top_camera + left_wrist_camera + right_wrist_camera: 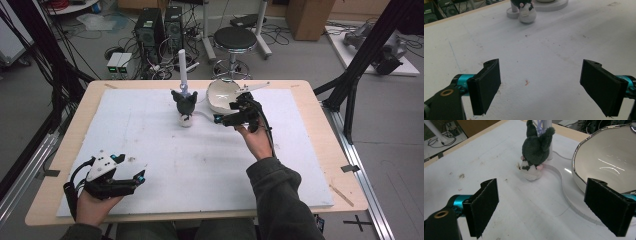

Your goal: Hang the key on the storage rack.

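Left tongs (141, 176) rest near the bench's (70, 130) front edge, jaws apart, well away from the bowl (220, 95). Right tongs (218, 119), jaws apart and empty, hover just beside that bowl. Plush toy (185, 107) stands left of it.

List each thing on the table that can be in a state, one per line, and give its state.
Plush toy: upright, beside the white post, held by nothing.
Bowl: upright, empty.
White post: standing upright.
Left hand-held gripper: open, empty.
Right hand-held gripper: open, empty.
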